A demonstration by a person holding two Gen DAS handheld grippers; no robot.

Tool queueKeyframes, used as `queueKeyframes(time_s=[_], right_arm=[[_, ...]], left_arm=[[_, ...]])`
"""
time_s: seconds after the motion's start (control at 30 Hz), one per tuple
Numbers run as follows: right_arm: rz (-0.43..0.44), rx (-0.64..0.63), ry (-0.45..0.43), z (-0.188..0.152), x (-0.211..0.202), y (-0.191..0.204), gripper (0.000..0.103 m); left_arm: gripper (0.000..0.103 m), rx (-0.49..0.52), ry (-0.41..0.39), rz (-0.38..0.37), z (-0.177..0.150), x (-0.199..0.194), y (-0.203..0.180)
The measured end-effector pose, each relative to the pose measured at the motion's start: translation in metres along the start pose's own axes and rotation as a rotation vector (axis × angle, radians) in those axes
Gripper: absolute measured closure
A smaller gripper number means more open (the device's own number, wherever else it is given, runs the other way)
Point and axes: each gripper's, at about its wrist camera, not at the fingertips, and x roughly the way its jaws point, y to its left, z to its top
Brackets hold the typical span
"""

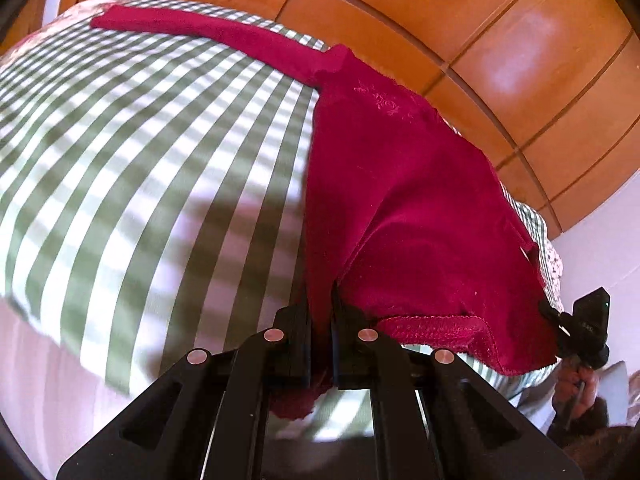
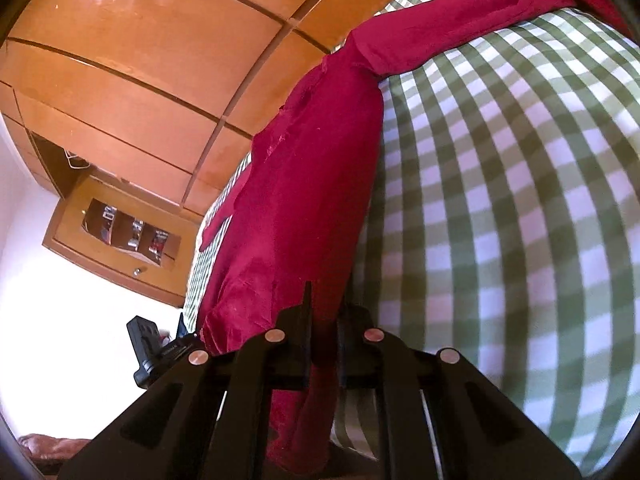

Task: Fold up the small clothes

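Observation:
A dark red velvet top lies partly on the green-and-white checked bed cover. One long sleeve stretches flat toward the far left of the bed. My left gripper is shut on the top's near hem, which is lifted off the bed. My right gripper is shut on another part of the same red top, and the cloth hangs taut between the jaws. The sleeve runs to the upper right in the right wrist view. The right gripper also shows at the left view's right edge.
Orange wooden wardrobe doors stand behind the bed. A wooden drawer unit with small items sits by the white wall. The checked bed cover spreads wide to the right. The bed's edge drops off near me.

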Motion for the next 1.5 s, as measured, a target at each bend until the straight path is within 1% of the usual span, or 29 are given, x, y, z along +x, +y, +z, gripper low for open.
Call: queueKeyframes(time_s=[0.13, 0.27, 0.37, 0.4, 0.43, 0.47, 0.5, 0.53, 0.57, 0.6, 0.7, 0.73, 0.77, 0.8, 0.87, 0.9, 0.93, 0.97, 1.07, 1.13, 1.2, 1.23, 1.27, 1.37, 1.4, 1.43, 1.5], right_arm=[[-0.012, -0.013, 0.028, -0.009, -0.015, -0.009, 0.096], [-0.040, -0.017, 0.052, -0.022, -0.027, -0.023, 0.096], [-0.064, -0.004, 0.063, -0.031, -0.023, -0.035, 0.096], [-0.078, -0.024, 0.059, -0.033, -0.021, -0.035, 0.095], [-0.099, -0.049, 0.053, -0.035, -0.019, -0.033, 0.091], [-0.118, -0.071, 0.044, -0.036, -0.016, -0.030, 0.090], [-0.114, -0.082, 0.033, -0.037, -0.017, -0.030, 0.083], [-0.103, -0.088, 0.007, -0.036, -0.020, -0.027, 0.067], [-0.106, -0.091, -0.021, -0.034, -0.021, -0.025, 0.060], [-0.111, -0.096, -0.053, -0.029, -0.026, -0.024, 0.056], [-0.134, -0.084, -0.139, -0.016, -0.039, -0.025, 0.056], [-0.152, -0.055, -0.176, -0.009, -0.043, -0.030, 0.053], [-0.160, -0.039, -0.193, -0.005, -0.045, -0.033, 0.052], [-0.165, -0.004, -0.219, 0.001, -0.046, -0.041, 0.052], [-0.186, 0.041, -0.255, 0.010, -0.046, -0.050, 0.052], [-0.199, 0.064, -0.273, 0.014, -0.045, -0.056, 0.051], [-0.204, 0.083, -0.291, 0.018, -0.047, -0.062, 0.051], [-0.213, 0.102, -0.323, 0.023, -0.049, -0.069, 0.052], [-0.248, 0.139, -0.410, 0.034, -0.061, -0.086, 0.052], [-0.271, 0.171, -0.462, 0.042, -0.072, -0.098, 0.051], [-0.289, 0.225, -0.517, 0.052, -0.083, -0.111, 0.051], [-0.283, 0.255, -0.542, 0.055, -0.088, -0.118, 0.050], [-0.274, 0.287, -0.565, 0.060, -0.093, -0.125, 0.049], [-0.246, 0.382, -0.644, 0.071, -0.106, -0.142, 0.041], [-0.228, 0.416, -0.676, 0.075, -0.110, -0.148, 0.036], [-0.217, 0.440, -0.697, 0.077, -0.114, -0.152, 0.032], [-0.199, 0.504, -0.737, 0.084, -0.119, -0.163, 0.031]], left_arm=[[0.097, 0.027, 0.031, 0.001, -0.016, -0.012, 0.001], [0.097, 0.080, 0.063, 0.021, -0.032, -0.019, 0.002], [0.097, 0.122, 0.091, 0.030, -0.043, -0.015, 0.002], [0.090, 0.154, 0.085, 0.058, -0.046, -0.013, -0.001], [0.083, 0.170, 0.082, 0.076, -0.046, -0.011, -0.003], [0.072, 0.171, 0.086, 0.077, -0.045, -0.010, -0.004], [0.055, 0.156, 0.092, 0.053, -0.042, -0.011, -0.005], [0.047, 0.138, 0.084, 0.037, -0.038, -0.013, -0.006], [0.038, 0.127, 0.049, 0.040, -0.032, -0.019, -0.007], [0.038, 0.128, 0.018, 0.047, -0.027, -0.022, -0.007], [0.037, 0.140, -0.078, 0.095, -0.009, -0.034, -0.012], [0.030, 0.144, -0.106, 0.115, -0.003, -0.034, -0.015], [0.025, 0.146, -0.121, 0.124, 0.003, -0.033, -0.018], [0.025, 0.151, -0.131, 0.131, 0.009, -0.029, -0.022], [0.025, 0.166, -0.128, 0.126, 0.021, -0.016, -0.035], [0.020, 0.182, -0.127, 0.122, 0.025, -0.007, -0.041], [0.018, 0.197, -0.127, 0.130, 0.029, 0.002, -0.048], [0.017, 0.211, -0.128, 0.141, 0.033, 0.012, -0.055], [0.017, 0.260, -0.123, 0.143, 0.044, 0.041, -0.073], [0.017, 0.281, -0.137, 0.179, 0.058, 0.061, -0.084], [0.017, 0.266, -0.150, 0.206, 0.073, 0.078, -0.087], [0.017, 0.254, -0.153, 0.213, 0.077, 0.083, -0.087], [0.014, 0.235, -0.158, 0.223, 0.084, 0.088, -0.084], [0.012, 0.185, -0.153, 0.233, 0.095, 0.108, -0.072], [0.011, 0.168, -0.134, 0.229, 0.093, 0.117, -0.064], [0.010, 0.169, -0.137, 0.221, 0.091, 0.119, -0.063], [0.005, 0.167, -0.155, 0.183, 0.090, 0.113, -0.062]])
